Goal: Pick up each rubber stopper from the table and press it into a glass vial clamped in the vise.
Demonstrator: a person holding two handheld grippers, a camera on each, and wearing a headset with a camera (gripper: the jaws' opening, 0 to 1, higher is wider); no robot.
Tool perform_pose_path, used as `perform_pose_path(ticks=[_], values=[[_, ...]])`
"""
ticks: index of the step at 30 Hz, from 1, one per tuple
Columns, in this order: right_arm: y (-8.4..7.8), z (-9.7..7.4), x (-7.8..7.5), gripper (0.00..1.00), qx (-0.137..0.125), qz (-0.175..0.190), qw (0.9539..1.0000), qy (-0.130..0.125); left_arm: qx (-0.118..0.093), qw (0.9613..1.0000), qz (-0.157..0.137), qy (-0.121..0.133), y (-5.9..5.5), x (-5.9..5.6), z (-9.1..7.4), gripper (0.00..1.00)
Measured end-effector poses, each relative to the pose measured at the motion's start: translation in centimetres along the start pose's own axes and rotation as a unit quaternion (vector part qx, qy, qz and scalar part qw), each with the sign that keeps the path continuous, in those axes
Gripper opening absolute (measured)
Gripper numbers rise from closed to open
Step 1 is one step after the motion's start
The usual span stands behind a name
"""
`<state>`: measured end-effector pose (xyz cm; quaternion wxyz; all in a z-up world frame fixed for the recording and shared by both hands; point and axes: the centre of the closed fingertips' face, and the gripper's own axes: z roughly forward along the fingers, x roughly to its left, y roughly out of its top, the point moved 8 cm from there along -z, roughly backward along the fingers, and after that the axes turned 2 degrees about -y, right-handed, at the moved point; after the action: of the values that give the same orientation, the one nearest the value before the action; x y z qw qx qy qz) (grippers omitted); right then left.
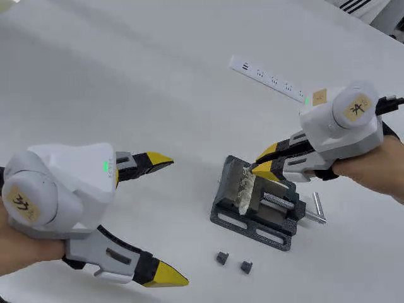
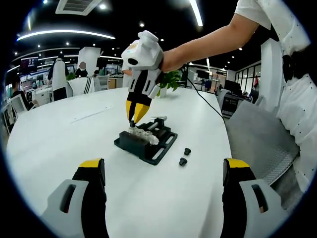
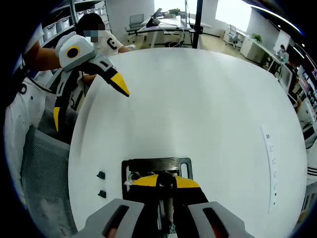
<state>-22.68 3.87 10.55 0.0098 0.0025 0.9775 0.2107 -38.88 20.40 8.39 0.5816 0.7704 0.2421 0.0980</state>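
The left gripper, white-bodied with yellow-tipped black jaws, sits at the lower left of the head view. A hand holds it roughly level over the white table, its jaws spread wide with nothing between them. The right gripper reaches in from the upper right, tilted down so its tips sit over the black metal vise at centre right. Its jaws are nearly together, pinching a small black rubber stopper just above the clear glass vials clamped in the vise. Two more black rubber stoppers lie side by side on the table just below the vise.
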Motion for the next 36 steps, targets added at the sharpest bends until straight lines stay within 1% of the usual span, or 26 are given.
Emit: perform_pose_path(ticks=[14, 19, 26, 33, 36], values=[[-0.06, 0.23, 0.03, 0.05, 0.002, -0.001, 1.0, 0.002, 0.0, 1.0, -0.003, 0.001, -0.21, -0.03, -0.03, 0.99], [0.06, 0.3, 0.05, 0.05, 0.01, -0.006, 0.9999, 0.001, 0.0, 1.0, -0.005, 0.0, -0.32, -0.11, 0.01, 0.99], [0.15, 0.35, 0.05, 0.05, 0.019, -0.013, 0.9997, -0.002, -0.003, 1.0, -0.005, 0.0, -0.21, 0.06, 0.09, 0.99], [0.17, 0.41, 0.02, 0.04, 0.021, -0.01, 0.9997, 0.001, -0.004, 1.0, -0.005, 0.002, -0.07, 0.19, 0.1, 0.99], [0.25, 0.45, 0.11, 0.04, 0.024, -0.016, 0.9996, 0.001, -0.006, 1.0, -0.006, 0.003, -0.05, 0.18, 0.07, 0.99]])
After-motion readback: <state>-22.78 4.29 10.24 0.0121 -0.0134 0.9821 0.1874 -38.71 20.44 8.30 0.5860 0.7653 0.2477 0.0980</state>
